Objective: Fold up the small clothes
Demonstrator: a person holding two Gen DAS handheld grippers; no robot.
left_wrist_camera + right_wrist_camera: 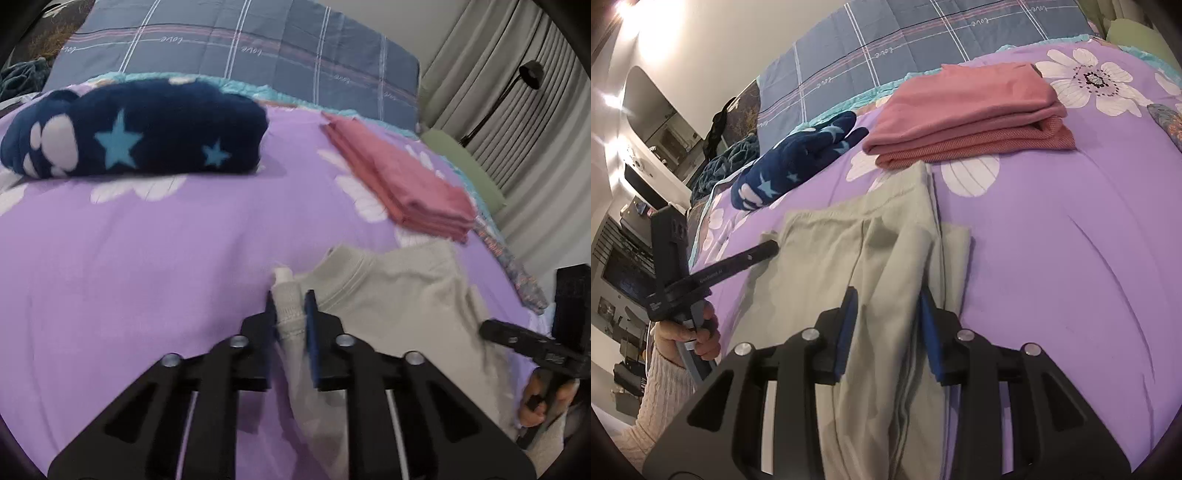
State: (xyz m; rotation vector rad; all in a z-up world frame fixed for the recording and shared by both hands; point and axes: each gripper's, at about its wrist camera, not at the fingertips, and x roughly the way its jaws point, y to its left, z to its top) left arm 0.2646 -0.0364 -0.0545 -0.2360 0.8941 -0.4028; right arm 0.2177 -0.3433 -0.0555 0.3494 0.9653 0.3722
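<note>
A beige garment (399, 295) lies partly folded on the purple floral bedspread (147, 258). My left gripper (291, 306) is shut on a ribbed edge of it, which fills the narrow gap between the blue pads. In the right wrist view the beige garment (849, 243) runs from the bed up between the fingers of my right gripper (887, 295), which is shut on a thick bunch of the cloth. The left gripper (768, 248) shows at the garment's left side, held by a hand (701, 332) in a cream knit sleeve.
A folded pink stack (413, 184) (964, 110) lies just beyond the garment. A navy star-print bundle (140, 129) (798, 158) sits farther back on the left. A blue plaid pillow (258, 40) lines the head of the bed. Curtains (498, 74) and a lamp (528, 74) stand at the right.
</note>
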